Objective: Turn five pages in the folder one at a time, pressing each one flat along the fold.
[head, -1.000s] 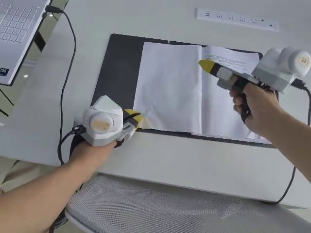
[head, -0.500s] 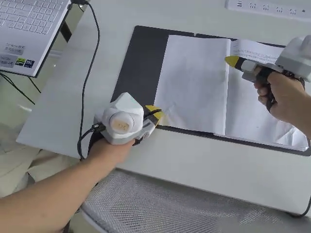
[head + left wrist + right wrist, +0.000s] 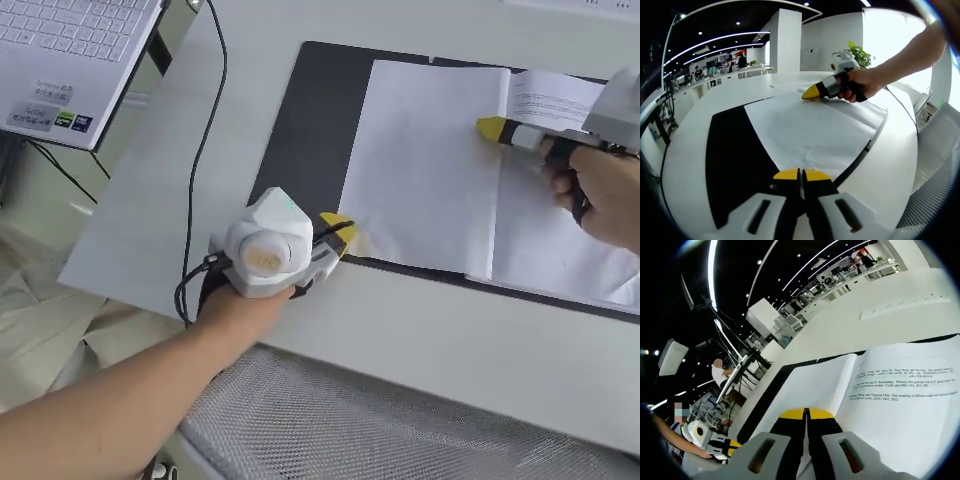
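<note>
Folder [image 3: 300,130] lies open at 1 o'clock on the worktop [image 3: 450,330]. Right hand-held gripper [image 3: 490,128], jaws closed, presses the fold. Left hand-held gripper [image 3: 338,228] is closed at the turned page's [image 3: 420,170] 7 o'clock corner. I can't tell the page count.

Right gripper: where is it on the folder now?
Head view, right side: the right gripper is at the fold near the folder's top, between the blank page and the printed page.

folder [image 3: 305,120] open on table [image 3: 430,340] | laptop [image 3: 70,50] well left of folder | left gripper [image 3: 338,232] at left page [image 3: 420,170] near corner | right gripper [image 3: 490,128] on fold [image 3: 496,190]
</note>
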Motion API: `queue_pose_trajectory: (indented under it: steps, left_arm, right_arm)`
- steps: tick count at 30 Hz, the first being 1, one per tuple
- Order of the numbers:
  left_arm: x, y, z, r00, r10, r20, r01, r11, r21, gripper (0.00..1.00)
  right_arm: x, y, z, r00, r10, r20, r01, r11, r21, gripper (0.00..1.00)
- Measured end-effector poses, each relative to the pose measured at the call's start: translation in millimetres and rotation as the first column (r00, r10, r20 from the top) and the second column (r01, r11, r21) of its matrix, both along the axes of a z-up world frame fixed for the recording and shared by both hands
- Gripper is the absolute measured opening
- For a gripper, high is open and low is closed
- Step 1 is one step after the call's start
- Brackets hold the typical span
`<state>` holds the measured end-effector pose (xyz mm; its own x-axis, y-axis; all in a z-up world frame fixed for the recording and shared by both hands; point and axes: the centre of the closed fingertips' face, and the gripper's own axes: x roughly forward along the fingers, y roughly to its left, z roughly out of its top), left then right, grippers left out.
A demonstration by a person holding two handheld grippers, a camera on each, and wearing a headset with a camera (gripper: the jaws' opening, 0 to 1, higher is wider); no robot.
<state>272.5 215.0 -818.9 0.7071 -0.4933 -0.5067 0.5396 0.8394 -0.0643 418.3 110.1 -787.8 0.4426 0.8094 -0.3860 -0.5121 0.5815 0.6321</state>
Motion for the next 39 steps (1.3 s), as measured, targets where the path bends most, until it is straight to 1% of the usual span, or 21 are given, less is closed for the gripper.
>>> queue_pose_trajectory:
  steps: [1, 3, 4, 5, 7, 9, 10, 14, 23, 27, 30, 33, 36, 37, 39]
  left_arm:
    - [0.2, 0.2, -0.2, 1.000, 0.002, -0.001, -0.002, 1.000, -0.001, 0.00]
    - [0.4, 0.2, -0.4, 1.000, 0.001, 0.001, -0.001, 1.000, 0.002, 0.00]
    - [0.2, 0.2, -0.1, 1.000, 0.000, 0.001, 0.000, 1.000, 0.002, 0.00]
    - [0.2, 0.3, -0.1, 1.000, 0.001, 0.000, -0.001, 1.000, 0.000, 0.00]
    - [0.0, 0.0, 0.2, 1.000, 0.000, 0.000, 0.000, 1.000, 0.002, 0.00]
    - [-0.3, -0.1, 0.5, 1.000, 0.000, 0.001, 0.000, 1.000, 0.004, 0.00]
    - [-0.4, -0.1, 0.7, 1.000, 0.000, 0.001, 0.000, 1.000, 0.001, 0.00]
    - [-0.3, 0.1, 0.6, 1.000, 0.000, 0.003, 0.000, 1.000, 0.000, 0.00]
    - [-0.4, 0.1, 1.3, 1.000, 0.002, 0.006, -0.002, 1.000, -0.001, 0.00]
    - [-0.5, 0.2, 1.6, 1.000, 0.001, 0.006, -0.001, 1.000, 0.001, 0.00]
    - [-0.5, 0.3, 1.6, 1.000, 0.001, 0.006, -0.001, 1.000, 0.002, 0.00]
    - [-0.7, 0.2, 2.0, 1.000, 0.000, 0.007, 0.000, 1.000, 0.004, 0.00]
    - [-0.5, 0.6, 1.8, 1.000, 0.001, 0.006, -0.001, 1.000, 0.003, 0.00]
    - [-0.4, 0.6, 1.8, 1.000, 0.001, 0.006, -0.001, 1.000, 0.005, 0.00]
    - [-0.3, 0.5, 1.7, 1.000, 0.000, 0.004, 0.000, 1.000, 0.006, 0.00]
  right_arm:
    - [6.2, -2.3, -0.1, 1.000, -0.022, 0.005, 0.022, 1.000, 0.004, 0.00]
    - [11.4, -3.4, -0.1, 0.998, -0.050, -0.039, 0.051, 0.998, 0.035, 0.00]
    - [16.1, -5.7, -0.5, 0.999, -0.051, -0.020, 0.051, 0.998, 0.024, 0.00]
    - [19.1, -6.5, -1.7, 0.998, -0.054, -0.022, 0.054, 0.998, 0.018, 0.00]
    - [22.0, -6.9, -3.0, 0.997, -0.055, -0.049, 0.056, 0.998, 0.032, 0.00]
    - [27.0, -8.3, -3.7, 0.996, -0.066, -0.062, 0.068, 0.997, 0.038, 0.00]
    - [29.4, -8.5, -3.7, 0.995, -0.070, -0.076, 0.074, 0.996, 0.048, 0.00]
    - [35.9, -6.6, -2.6, 0.994, -0.074, -0.076, 0.077, 0.996, 0.046, 0.00]
    - [62.0, -6.7, -0.7, 0.990, -0.110, -0.083, 0.114, 0.993, 0.034, 0.00]
    - [72.5, -7.4, 0.3, 0.989, -0.125, -0.079, 0.128, 0.991, 0.027, 0.00]
    - [93.0, -12.8, -10.1, 0.986, -0.139, -0.088, 0.142, 0.989, 0.028, 0.00]
    - [103.0, -15.0, -16.1, 0.987, -0.136, -0.085, 0.138, 0.990, 0.017, 0.00]
    - [110.9, -17.0, -21.5, 0.986, -0.139, -0.094, 0.141, 0.990, 0.016, 0.00]
    - [111.8, -17.6, -22.5, 0.985, -0.141, -0.099, 0.143, 0.990, 0.018, 0.00]
    - [112.2, -18.6, -24.2, 0.986, -0.136, -0.093, 0.138, 0.990, 0.011, 0.00]
